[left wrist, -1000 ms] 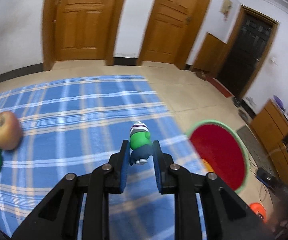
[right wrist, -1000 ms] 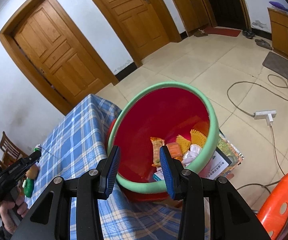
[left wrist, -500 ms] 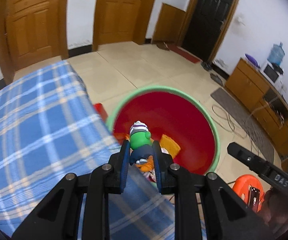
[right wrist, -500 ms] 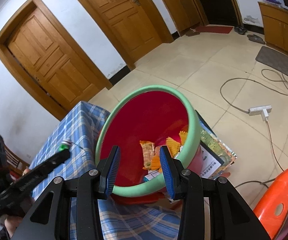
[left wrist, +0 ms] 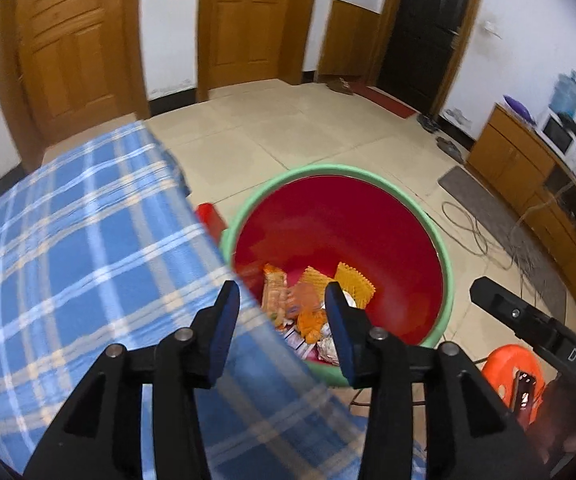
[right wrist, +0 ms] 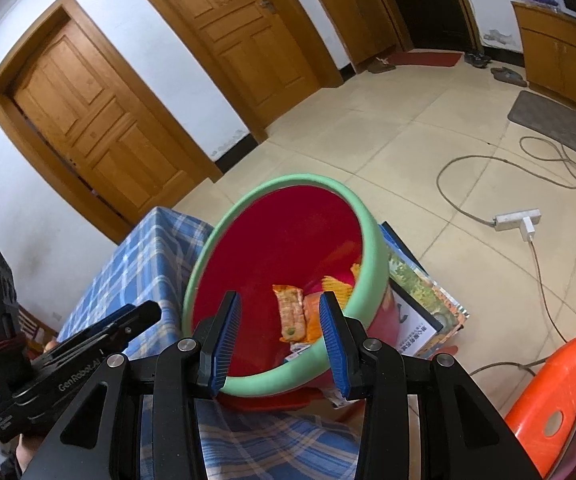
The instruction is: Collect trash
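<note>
We see the blue plaid cloth-covered worktop (left wrist: 79, 264) on the left, its right edge beside the red plastic bin with a green rim (left wrist: 446, 276). Our left gripper (left wrist: 281, 312) hangs over that edge, fingers spread, holding nothing. Orange snack wrappers (left wrist: 354, 282) lie in the bin's bottom, somewhat blurred. Our right gripper (right wrist: 279, 322) hovers above the bin, fingers likewise spread and bare.

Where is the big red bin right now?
The red bin stands on the floor just beyond the blue checked table's edge, ahead of both open grippers, beside the orange stool.
</note>
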